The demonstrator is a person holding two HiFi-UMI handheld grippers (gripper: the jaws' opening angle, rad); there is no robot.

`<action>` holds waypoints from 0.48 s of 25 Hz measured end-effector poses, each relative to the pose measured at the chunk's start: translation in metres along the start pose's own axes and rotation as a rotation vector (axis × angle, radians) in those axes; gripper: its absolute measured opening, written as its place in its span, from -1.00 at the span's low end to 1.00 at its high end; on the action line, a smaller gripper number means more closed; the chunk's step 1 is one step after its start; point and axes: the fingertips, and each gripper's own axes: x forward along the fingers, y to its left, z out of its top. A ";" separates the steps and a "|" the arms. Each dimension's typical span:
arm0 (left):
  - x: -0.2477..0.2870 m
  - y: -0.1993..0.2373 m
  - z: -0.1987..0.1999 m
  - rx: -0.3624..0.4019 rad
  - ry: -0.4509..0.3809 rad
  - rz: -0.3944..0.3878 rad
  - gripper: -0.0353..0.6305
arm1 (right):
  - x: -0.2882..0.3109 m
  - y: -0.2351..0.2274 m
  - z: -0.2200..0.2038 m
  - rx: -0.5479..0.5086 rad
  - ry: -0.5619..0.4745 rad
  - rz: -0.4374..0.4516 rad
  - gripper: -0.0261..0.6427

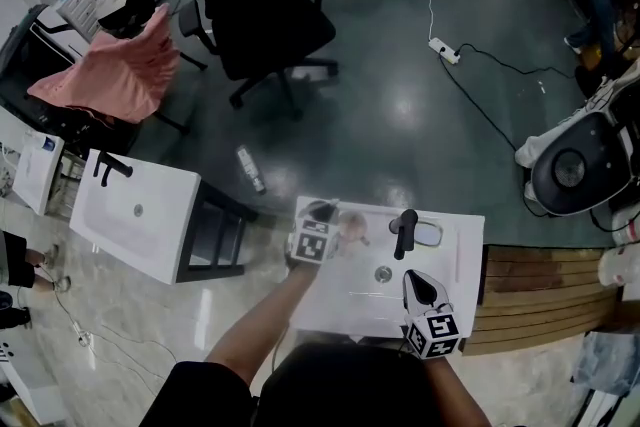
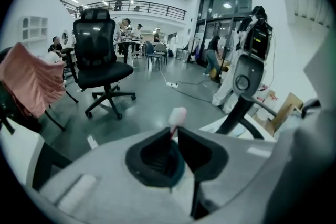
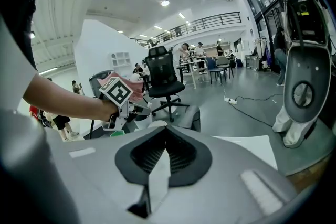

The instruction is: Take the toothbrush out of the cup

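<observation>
Both grippers hang over the washbasin. The left gripper fingers pinch the toothbrush just under its pink head, probably to lift it straight; whether it is clear of the cup I cannot tell. The right gripper fingers are pressed together, empty.

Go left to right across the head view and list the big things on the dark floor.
Pink-draped chair, black office chair, white power strip, white machine with a round dark panel.

Black swivel office chair stands well apart from white basin counter with black tap. Pink cloth hangs over another chair, far left. White power strip lies on floor.
</observation>
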 end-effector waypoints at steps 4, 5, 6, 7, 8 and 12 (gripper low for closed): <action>0.000 0.003 0.001 -0.003 0.011 0.013 -0.76 | -0.002 -0.004 0.001 0.007 -0.003 -0.006 -0.92; 0.001 0.003 0.002 -0.005 0.013 0.017 -0.77 | -0.003 -0.005 0.001 0.009 -0.004 -0.007 -0.91; 0.001 0.003 0.002 -0.003 0.015 0.022 -0.77 | -0.004 -0.006 0.001 0.010 -0.006 -0.009 -0.92; 0.001 0.002 0.002 0.002 0.018 0.026 -0.78 | -0.005 -0.007 0.000 0.012 -0.007 -0.010 -0.92; 0.002 0.002 0.002 0.009 0.019 0.029 -0.79 | -0.005 -0.008 -0.001 0.013 -0.007 -0.011 -0.91; 0.000 -0.001 0.008 0.038 0.010 0.032 -0.82 | -0.009 -0.013 -0.001 0.018 -0.008 -0.017 -0.92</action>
